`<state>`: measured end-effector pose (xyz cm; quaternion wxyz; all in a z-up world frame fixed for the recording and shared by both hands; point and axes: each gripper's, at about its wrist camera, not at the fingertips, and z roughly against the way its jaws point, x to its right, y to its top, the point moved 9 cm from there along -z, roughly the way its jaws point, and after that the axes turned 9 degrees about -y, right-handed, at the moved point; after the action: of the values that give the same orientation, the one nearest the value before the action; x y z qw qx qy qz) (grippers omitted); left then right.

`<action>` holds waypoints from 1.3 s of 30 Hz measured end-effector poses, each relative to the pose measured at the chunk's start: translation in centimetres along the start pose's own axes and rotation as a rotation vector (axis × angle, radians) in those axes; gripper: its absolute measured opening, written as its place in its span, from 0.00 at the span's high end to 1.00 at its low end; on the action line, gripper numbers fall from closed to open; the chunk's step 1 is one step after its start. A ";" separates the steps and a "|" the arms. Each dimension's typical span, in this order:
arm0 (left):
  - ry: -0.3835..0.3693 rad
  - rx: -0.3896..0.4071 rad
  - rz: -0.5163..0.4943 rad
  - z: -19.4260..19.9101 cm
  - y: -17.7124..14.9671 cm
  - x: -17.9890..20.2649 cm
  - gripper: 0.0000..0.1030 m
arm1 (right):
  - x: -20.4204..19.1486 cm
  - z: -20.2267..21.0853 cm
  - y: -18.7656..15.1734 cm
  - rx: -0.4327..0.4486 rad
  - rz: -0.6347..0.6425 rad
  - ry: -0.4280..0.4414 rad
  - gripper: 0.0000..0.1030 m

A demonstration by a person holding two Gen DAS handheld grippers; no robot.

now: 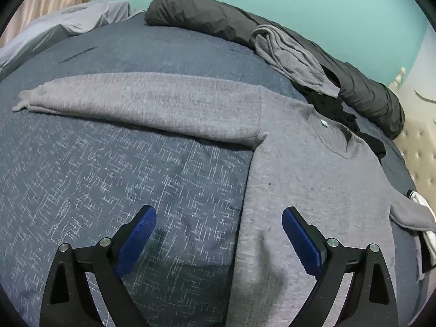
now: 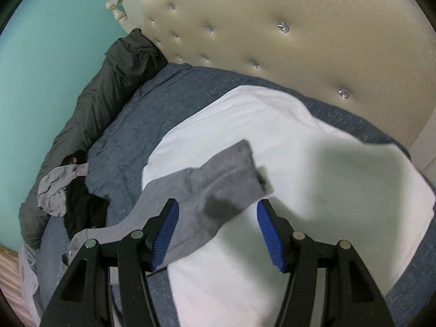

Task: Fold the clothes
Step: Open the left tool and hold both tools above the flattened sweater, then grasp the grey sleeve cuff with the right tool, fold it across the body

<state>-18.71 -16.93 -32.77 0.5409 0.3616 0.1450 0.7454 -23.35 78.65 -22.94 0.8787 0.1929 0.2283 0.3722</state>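
Left claw [image 1: 218, 241]: released, blue-padded jaws spread wide, nothing between them. It hangs above the bed [image 1: 109, 177], which wears a dark blue cover with pale flecks.

Grey sweatshirt [image 1: 313, 204]: laid flat and face up on the bed, its left side edge running directly ahead of the left claw, between the two jaws. The body spreads out ahead and to the right of the claw. One sleeve [image 1: 141, 103] stretches straight out, ahead and far to the left, its cuff at the far left end. The neckline with a small label sits ahead and to the right.

Right claw [image 2: 218, 235]: released, jaws apart, gripping nothing. The other grey sleeve [image 2: 212, 193] lies directly ahead of it, between the two jaws and closer to the left one, cuff end pointing away from the claw.

White garment [image 2: 299, 177]: spread on the bed under that sleeve, ahead and to the right of the right claw.

Other items: rolled dark grey duvet [image 1: 218, 19] along the far side of the bed; crumpled light grey garment [image 1: 288, 54] upon it; black garment [image 2: 81, 207] left of the right claw; cream tufted headboard [image 2: 272, 27] ahead of the right claw; teal wall [image 1: 327, 5].
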 end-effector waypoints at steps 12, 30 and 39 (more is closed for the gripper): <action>0.002 -0.001 -0.032 -0.9 0.4 0.5 0.07 | 0.9 -2.0 1.5 0.024 0.042 -0.115 0.41; -0.027 0.048 -0.018 2.1 0.5 -0.5 0.07 | -7.3 4.9 0.4 0.155 0.258 0.013 0.94; -0.036 0.085 -0.042 5.5 -0.6 -0.8 0.07 | -19.1 10.7 -4.5 0.165 0.420 0.170 0.95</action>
<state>-14.36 -18.35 -29.62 0.5430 0.3944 0.1742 0.7206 -26.79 59.78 -11.51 0.7408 0.2755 0.2860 0.5418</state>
